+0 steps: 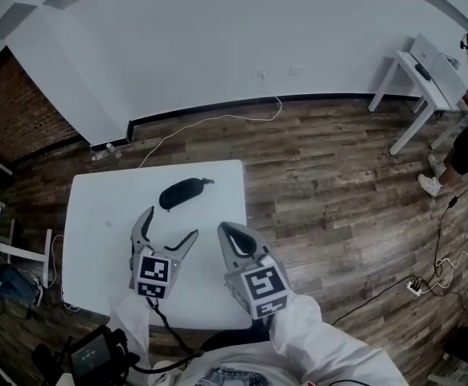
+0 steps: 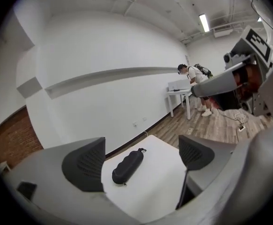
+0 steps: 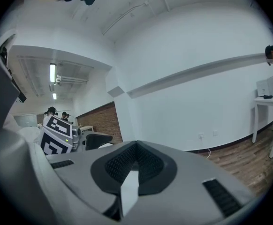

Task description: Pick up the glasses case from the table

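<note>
Head view – worktop: white worktop (image 1: 97,240) on a wood floor, bare apart from one dark item.
Head view – case: glasses case (image 1: 182,192) lies toward the far edge, long axis slanting from near-left to far-right.
Head view – claws: left claw (image 1: 170,225) hangs over the near half with its jaws spread, well short of the case; right claw (image 1: 226,230) sits beside it, to the right, jaws together.

Left gripper view – claw: left claw (image 2: 141,162) jaws wide apart, nothing between the pads.
Left gripper view – case: glasses case (image 2: 128,166) shows in the gap, nearer the left pad and further off – untouched, flat on the white top.

Right gripper view – claw: right claw (image 3: 134,165) jaws closed on each other, nothing held; it looks at the far wall, case not in sight. The left claw's marker cube (image 3: 56,135) shows at left.

Handling, judged: looks like a light, zipped, semi-stiff shell with a wavy, grippy side – unlikely to crush or slip.
Grip point, judged: across the narrow width at mid-length, jaws turned square to the slanted long axis; not by the small loop at the far end.
</note>
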`<state>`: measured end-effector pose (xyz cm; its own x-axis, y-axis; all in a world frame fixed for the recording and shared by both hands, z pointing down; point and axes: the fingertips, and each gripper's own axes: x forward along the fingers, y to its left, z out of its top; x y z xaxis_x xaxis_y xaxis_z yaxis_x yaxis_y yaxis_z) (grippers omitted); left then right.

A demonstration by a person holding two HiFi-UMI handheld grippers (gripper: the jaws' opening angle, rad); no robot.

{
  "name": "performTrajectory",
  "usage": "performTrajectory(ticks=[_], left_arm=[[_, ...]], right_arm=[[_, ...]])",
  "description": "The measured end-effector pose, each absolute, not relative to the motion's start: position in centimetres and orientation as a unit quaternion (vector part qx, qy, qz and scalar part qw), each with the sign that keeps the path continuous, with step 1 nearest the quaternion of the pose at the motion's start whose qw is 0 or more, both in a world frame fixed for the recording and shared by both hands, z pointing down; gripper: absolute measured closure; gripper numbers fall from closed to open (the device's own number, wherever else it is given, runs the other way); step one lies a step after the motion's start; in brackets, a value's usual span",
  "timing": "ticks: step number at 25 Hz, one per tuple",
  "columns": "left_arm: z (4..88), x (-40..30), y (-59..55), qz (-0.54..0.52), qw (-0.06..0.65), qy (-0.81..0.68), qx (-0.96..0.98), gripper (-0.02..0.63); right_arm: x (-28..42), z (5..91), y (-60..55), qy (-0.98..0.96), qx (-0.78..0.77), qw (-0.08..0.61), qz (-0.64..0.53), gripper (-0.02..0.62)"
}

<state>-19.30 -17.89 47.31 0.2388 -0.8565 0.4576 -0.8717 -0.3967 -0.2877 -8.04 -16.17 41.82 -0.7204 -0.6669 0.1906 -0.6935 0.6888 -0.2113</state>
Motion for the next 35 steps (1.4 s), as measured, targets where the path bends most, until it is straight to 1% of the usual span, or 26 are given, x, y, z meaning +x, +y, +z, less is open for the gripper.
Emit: performTrajectory(ticks=[2, 6, 11, 14, 19, 21, 22, 25, 30, 32, 35], left_arm=[[48.7, -19.6, -19.5, 0.308, 0.007, -0.534, 0.787, 0.104], [52.1, -20.9, -23.0, 0.378, -0.020, -0.507, 0.774, 0.103], [57.4, -22.4, -27.7, 0.462, -0.036, -0.430, 0.775, 0.101], [61.1, -23.5, -29.5, 0.514, -0.015, -0.372, 0.773, 0.100], [66.3, -24.9, -30.4, 0.561, 0.055, -0.315, 0.764, 0.102], [67.7, -25.2, -30.3, 0.575, 0.069, -0.302, 0.757, 0.120], [68.2, -25.4, -30.3, 0.581, 0.070, -0.299, 0.753, 0.139], [68.7, -25.6, -30.5, 0.585, 0.077, -0.312, 0.744, 0.229], [67.6, -25.2, -30.1, 0.577, 0.085, -0.335, 0.740, 0.236], [65.9, -24.8, -29.7, 0.547, 0.094, -0.363, 0.749, 0.238], [61.2, -23.8, -29.0, 0.474, 0.110, -0.423, 0.764, 0.239]], right_arm=[[-7.5, 42.4, -17.0, -0.913, 0.380, 0.053, 0.141, 0.615], [-6.0, 43.2, -18.8, -0.902, 0.400, 0.061, 0.151, 0.615], [-4.4, 44.2, -20.2, -0.892, 0.416, 0.078, 0.156, 0.615], [-3.4, 44.9, -20.7, -0.884, 0.429, 0.090, 0.163, 0.614], [-1.1, 46.3, -21.1, -0.870, 0.450, 0.106, 0.173, 0.614], [-0.4, 46.6, -21.2, -0.865, 0.456, 0.109, 0.177, 0.615], [-0.2, 46.6, -21.2, -0.864, 0.458, 0.110, 0.178, 0.614], [0.3, 46.6, -21.0, -0.863, 0.460, 0.109, 0.177, 0.615], [0.2, 46.7, -20.8, -0.867, 0.453, 0.107, 0.180, 0.615], [-0.1, 46.8, -20.5, -0.870, 0.447, 0.105, 0.181, 0.615], [-0.9, 46.7, -20.0, -0.875, 0.437, 0.101, 0.180, 0.615]])
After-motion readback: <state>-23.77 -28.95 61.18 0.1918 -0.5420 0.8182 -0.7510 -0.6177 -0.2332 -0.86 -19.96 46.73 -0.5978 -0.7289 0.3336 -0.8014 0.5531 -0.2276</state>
